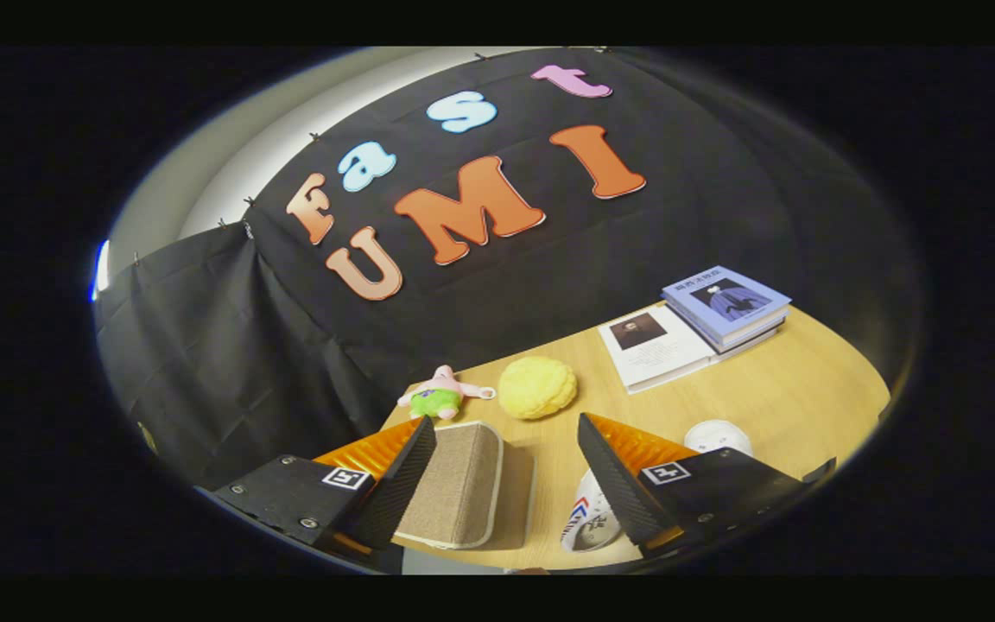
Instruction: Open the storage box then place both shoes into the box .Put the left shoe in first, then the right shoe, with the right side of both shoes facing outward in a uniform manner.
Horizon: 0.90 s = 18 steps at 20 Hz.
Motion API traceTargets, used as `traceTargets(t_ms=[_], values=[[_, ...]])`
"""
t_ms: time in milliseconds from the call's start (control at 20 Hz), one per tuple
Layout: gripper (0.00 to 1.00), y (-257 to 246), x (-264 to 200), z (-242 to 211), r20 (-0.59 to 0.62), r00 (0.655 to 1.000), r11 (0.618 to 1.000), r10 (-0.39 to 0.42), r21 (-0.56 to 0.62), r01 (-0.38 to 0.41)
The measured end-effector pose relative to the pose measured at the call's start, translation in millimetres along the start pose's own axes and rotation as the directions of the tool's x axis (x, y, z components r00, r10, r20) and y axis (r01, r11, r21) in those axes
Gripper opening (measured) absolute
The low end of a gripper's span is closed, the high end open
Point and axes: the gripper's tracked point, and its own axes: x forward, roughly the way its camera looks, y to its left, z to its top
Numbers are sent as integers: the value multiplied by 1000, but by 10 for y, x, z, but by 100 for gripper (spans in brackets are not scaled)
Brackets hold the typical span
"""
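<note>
Evidently early in the task: gripper view showed the storage box (454,484), a beige fabric-covered case, lying closed on the table (791,397) near its front edge, lid not yet lifted. A white shoe (592,523) lay just right of it, partly hidden by the right finger; whether a white object (718,434) beyond was the second shoe, could not tell. Nothing yet boxed. Gripper (506,466) hovered tilted above the table, fingers spread wide, holding nothing, box between them by the left finger. Plush toy (441,396), yellow bun (537,388) and books (696,324) sat toward the far edge.
</note>
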Motion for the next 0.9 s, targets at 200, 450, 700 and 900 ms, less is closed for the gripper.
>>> traceTargets(t_ms=[200, 450, 700, 900], values=[[98, 43, 174, -316, -74, 993, 992, 89, 97, -82], [98, 90, 318, -810, -174, 963, 952, 204, 265, -154], [98, 221, 410, -1060, -165, 927, 846, 338, 485, -222], [98, 214, 488, -1257, -171, 910, 789, 378, 573, -220]])
